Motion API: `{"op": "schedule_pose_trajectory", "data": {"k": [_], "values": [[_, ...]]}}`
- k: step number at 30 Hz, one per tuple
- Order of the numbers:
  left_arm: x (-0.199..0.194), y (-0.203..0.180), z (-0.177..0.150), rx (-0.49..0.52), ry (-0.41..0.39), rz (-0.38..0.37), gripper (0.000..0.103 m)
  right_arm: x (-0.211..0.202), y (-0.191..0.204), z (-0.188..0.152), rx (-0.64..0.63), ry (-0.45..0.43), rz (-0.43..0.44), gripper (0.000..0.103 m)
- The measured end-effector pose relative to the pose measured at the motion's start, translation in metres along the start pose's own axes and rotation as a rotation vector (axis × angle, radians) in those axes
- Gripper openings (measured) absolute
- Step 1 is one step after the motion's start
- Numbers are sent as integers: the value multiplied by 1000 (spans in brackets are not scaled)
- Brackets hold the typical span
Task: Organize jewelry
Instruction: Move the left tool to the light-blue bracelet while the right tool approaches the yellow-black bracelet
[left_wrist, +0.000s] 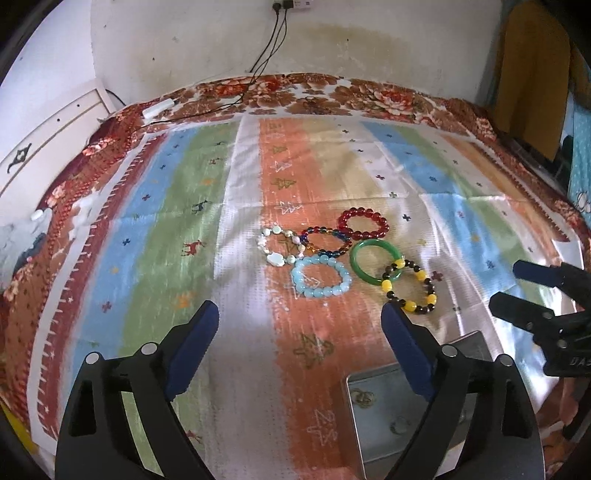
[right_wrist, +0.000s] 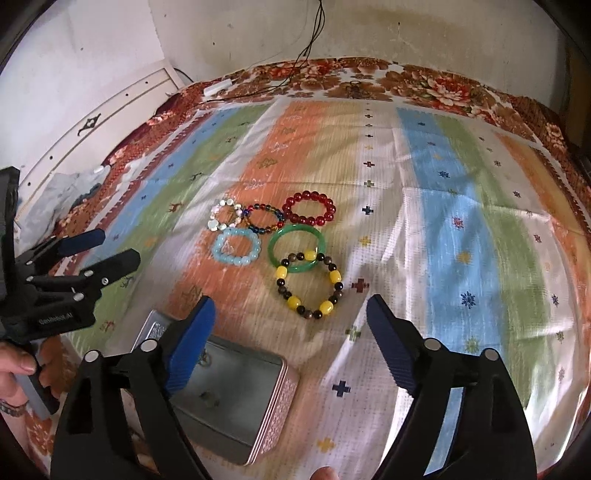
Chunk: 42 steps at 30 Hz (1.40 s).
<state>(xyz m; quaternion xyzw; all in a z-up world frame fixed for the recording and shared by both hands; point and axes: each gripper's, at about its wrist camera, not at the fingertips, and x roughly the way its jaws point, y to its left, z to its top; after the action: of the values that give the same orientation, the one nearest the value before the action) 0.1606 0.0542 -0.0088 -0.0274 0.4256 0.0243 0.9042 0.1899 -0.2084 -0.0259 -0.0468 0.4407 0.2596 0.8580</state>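
Observation:
Several bracelets lie clustered on a striped cloth: a red bead one (left_wrist: 364, 223) (right_wrist: 309, 208), a multicolour bead one (left_wrist: 325, 242) (right_wrist: 265, 218), a white shell one (left_wrist: 279, 246) (right_wrist: 224, 215), a light blue one (left_wrist: 320, 277) (right_wrist: 236, 246), a green bangle (left_wrist: 376, 262) (right_wrist: 296, 248) and a yellow-and-dark bead one (left_wrist: 410, 286) (right_wrist: 309, 284) overlapping the bangle. An open metal tin (left_wrist: 388, 402) (right_wrist: 229, 391) sits nearer, empty. My left gripper (left_wrist: 299, 321) (right_wrist: 110, 247) is open above the cloth. My right gripper (right_wrist: 291, 314) (left_wrist: 506, 284) is open, near the tin.
The striped cloth (left_wrist: 147, 236) (right_wrist: 461, 229) covers a floral bedspread (left_wrist: 369, 96). Black cables (left_wrist: 273, 44) hang down the back wall to a white adapter (left_wrist: 159, 109). A white cabinet (left_wrist: 48, 125) stands at the left. Crumpled white material (left_wrist: 22, 232) lies at the left edge.

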Motion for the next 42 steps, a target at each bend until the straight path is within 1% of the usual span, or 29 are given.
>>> {"op": "schedule_pose_trajectory", "data": {"k": [3,7,9,12,14,19,25,33,42], "values": [[4,1,2,23,3,10,90,2,2,1,-30,-7,-37,86],[13,9,6,4,25,16,92,11,-4,7,-17,20,-64,86],[18,15,9,-17,40,13,92,13,-10,9,15,26,-58,86],[23,19,12,-24,48,20,92,12,-17,10,46,13,-49,86],[27,21,14,-24,56,24,92,13,-21,11,54,11,-61,86],[35,27,20,-40,77,29,92,23,-30,18,94,42,-39,86],[46,26,27,-28,89,48,92,27,-31,26,81,31,-59,86],[61,32,32,-77,127,0,92,40,-29,36,66,51,-50,86],[74,29,38,-68,145,-2,92,56,-34,45,77,77,-41,86]]}}
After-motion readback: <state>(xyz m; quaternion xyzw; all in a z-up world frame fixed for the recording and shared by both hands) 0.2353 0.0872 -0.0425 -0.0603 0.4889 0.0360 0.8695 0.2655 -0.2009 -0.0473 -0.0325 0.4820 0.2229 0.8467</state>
